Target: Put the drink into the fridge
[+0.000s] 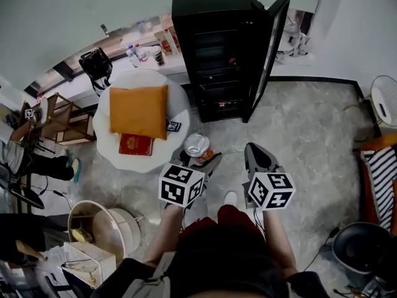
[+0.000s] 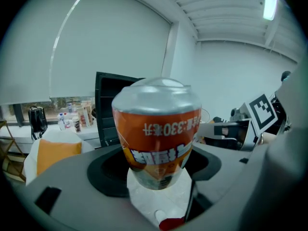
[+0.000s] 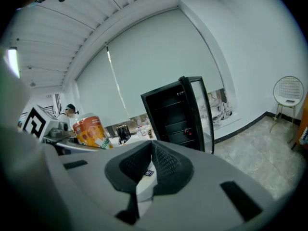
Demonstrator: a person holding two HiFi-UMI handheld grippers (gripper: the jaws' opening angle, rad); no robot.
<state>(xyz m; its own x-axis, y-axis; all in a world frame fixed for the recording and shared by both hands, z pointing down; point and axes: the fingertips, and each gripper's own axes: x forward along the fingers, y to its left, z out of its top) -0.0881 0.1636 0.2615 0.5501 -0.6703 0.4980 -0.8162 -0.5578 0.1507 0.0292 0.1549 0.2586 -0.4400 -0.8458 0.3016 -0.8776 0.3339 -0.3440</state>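
The drink [image 1: 197, 146] is an orange can with a silver top, held upright between the jaws of my left gripper [image 1: 197, 157]. In the left gripper view the can [image 2: 156, 134] fills the middle, with the pads pressed on its sides. My right gripper [image 1: 256, 154] hovers beside it with nothing in it; in the right gripper view its jaws [image 3: 151, 148] meet. The black fridge [image 1: 217, 48] stands ahead on the floor, its glass door [image 1: 270, 48] swung open to the right and its dark shelves showing. Both grippers are well short of it.
A round white table [image 1: 177, 104] to the left of the fridge carries an orange cushion [image 1: 139, 109] and a red book [image 1: 135, 144]. Bottles line the windowsill [image 1: 146, 51]. A white bin [image 1: 99, 225] stands at lower left; a fan [image 1: 384, 101] and a striped chair [image 1: 381, 172] are at right.
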